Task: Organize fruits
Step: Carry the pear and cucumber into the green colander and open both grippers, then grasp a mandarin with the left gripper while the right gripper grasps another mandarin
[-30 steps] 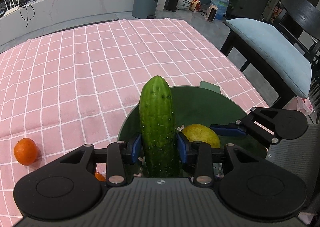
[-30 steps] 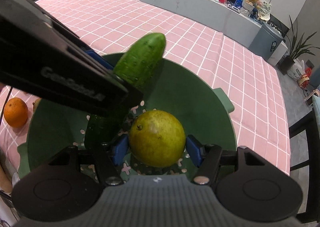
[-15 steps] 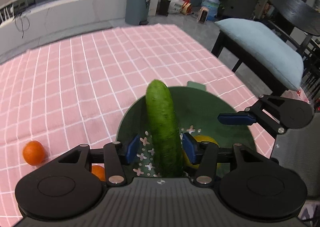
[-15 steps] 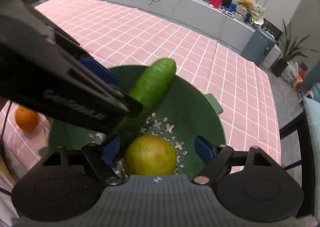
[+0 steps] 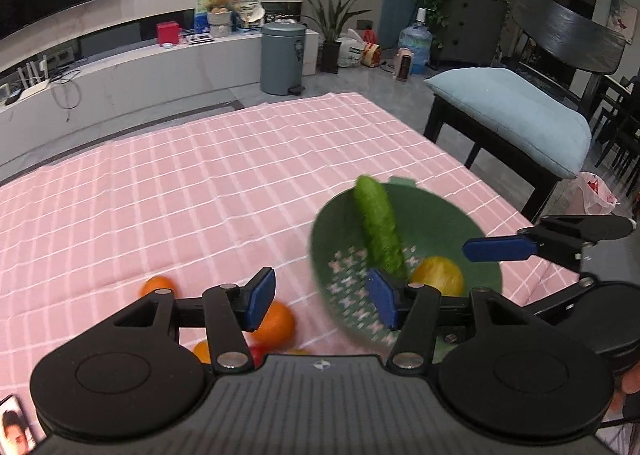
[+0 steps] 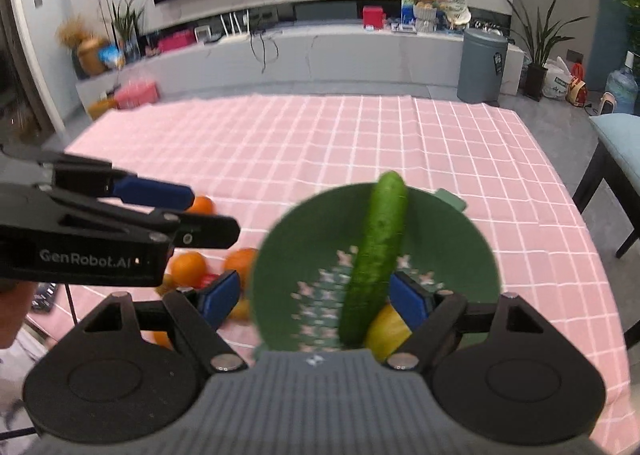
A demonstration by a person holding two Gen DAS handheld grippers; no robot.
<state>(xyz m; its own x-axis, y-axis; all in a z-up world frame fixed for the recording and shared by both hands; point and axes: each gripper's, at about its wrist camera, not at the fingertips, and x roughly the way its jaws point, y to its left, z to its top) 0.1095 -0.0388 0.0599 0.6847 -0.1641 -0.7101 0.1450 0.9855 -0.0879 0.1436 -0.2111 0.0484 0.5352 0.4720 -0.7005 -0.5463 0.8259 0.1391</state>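
A green colander bowl sits on the pink checked cloth. A cucumber lies in it, its tip leaning on the far rim. Beside it rests a yellow-green round fruit. My left gripper hovers left of the bowl with its jaws opening and nothing held. Oranges lie below it on the cloth. My right gripper is open above the bowl, apart from the cucumber and fruit.
A dark chair with a blue cushion stands past the table's right edge. A grey bin and a low white counter sit beyond the far edge. A small red item lies among the oranges.
Both grippers opened, letting go of the cucumber and the round fruit, which now lie in the bowl. Both rose and drew back; the left one swung left, toward the oranges.
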